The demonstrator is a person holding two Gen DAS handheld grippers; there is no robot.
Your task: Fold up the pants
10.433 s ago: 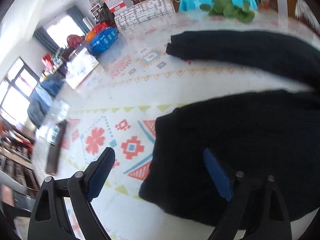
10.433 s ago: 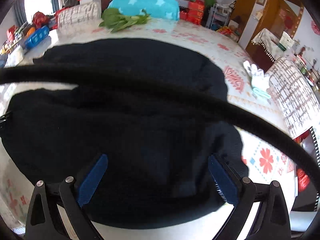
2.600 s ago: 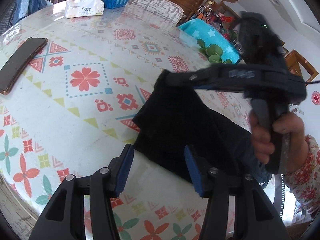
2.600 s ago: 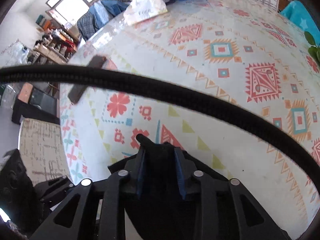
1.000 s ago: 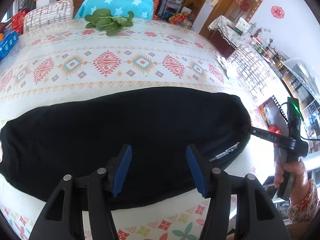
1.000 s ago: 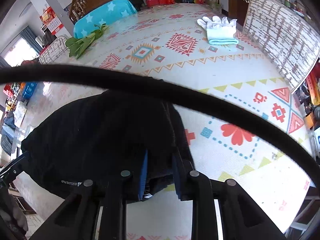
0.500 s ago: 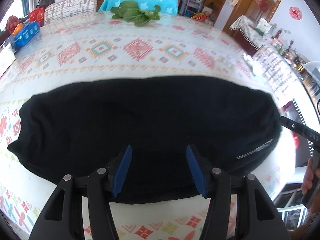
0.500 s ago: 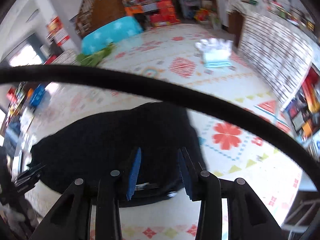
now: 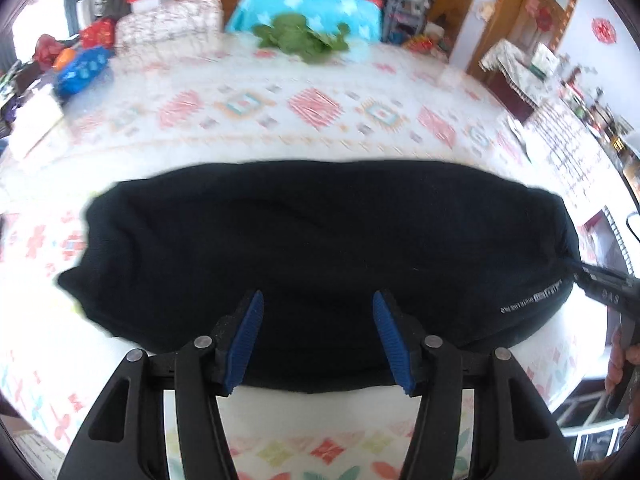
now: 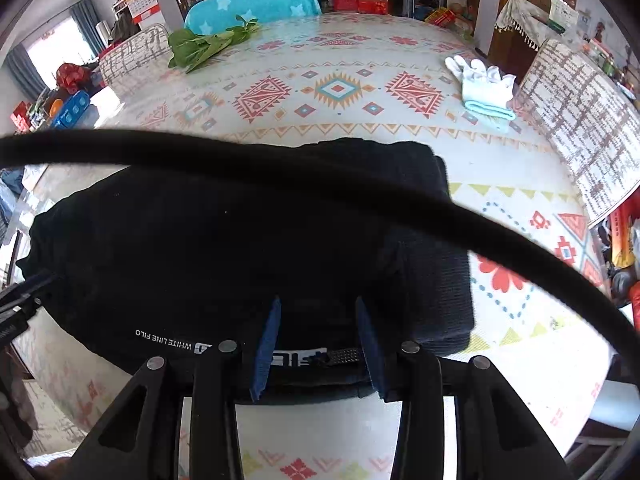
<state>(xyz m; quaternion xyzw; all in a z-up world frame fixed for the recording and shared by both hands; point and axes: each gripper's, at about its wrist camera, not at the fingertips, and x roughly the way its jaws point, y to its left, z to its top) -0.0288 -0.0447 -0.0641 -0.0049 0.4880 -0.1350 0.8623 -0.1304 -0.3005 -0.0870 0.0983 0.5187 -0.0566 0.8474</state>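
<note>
Left gripper [image 9: 318, 336] and right gripper [image 10: 316, 344]: jaws apart, holding nothing. Pants [image 9: 320, 248] lie folded lengthwise along table's [image 9: 280, 120] near edge. Judged: crosswise fold remains.

1. A patterned tablecloth [image 10: 340, 92] with red, orange and teal geometric motifs is spread over the bench.
2. A bunch of leafy greens [image 10: 204, 46] is laid near the bench's far edge, in front of a turquoise star-printed chair cover [image 10: 256, 0].
3. White gloves [image 10: 482, 74] are stacked on a folded light-blue cloth [image 10: 490, 110] toward the far right.
4. A blue container [image 9: 82, 68] is seen at the far left.
5. A black cable [image 10: 360, 178] is strung across the right wrist view.
</note>
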